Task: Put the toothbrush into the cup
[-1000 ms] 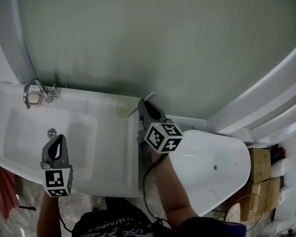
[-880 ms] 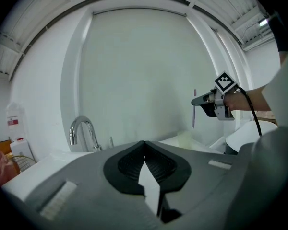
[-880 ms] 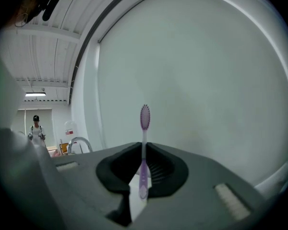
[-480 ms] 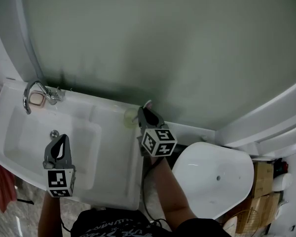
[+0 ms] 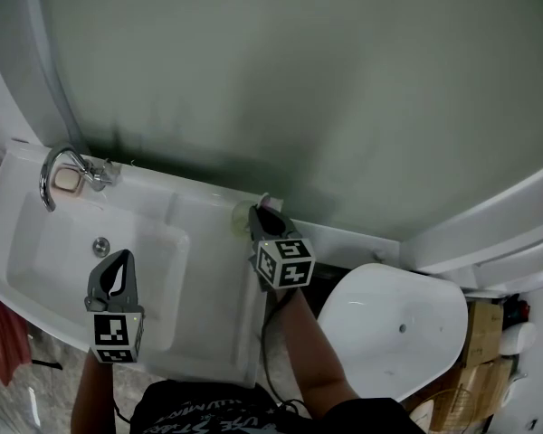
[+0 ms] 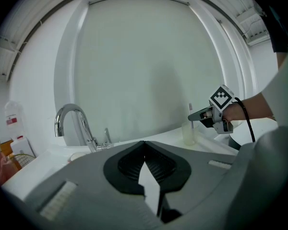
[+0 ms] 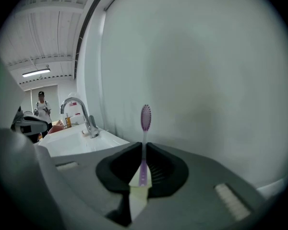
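Right claw (image 7: 143, 150) (mine) was clamped on a slim purple-and-white plastic toothbrush (image 7: 144, 123), bristles upward. A translucent pale plastic cup (image 6: 187, 133) stood just beneath that claw on the white ceramic basin (image 5: 208, 269). My left claw (image 6: 144, 161) was closed together, empty.

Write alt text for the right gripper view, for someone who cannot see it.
A purple toothbrush stands upright, bristles on top, its handle clamped between the jaws of the right hand-held gripper. Behind it is a plain pale wall; at the left, a white sink with a chrome tap.
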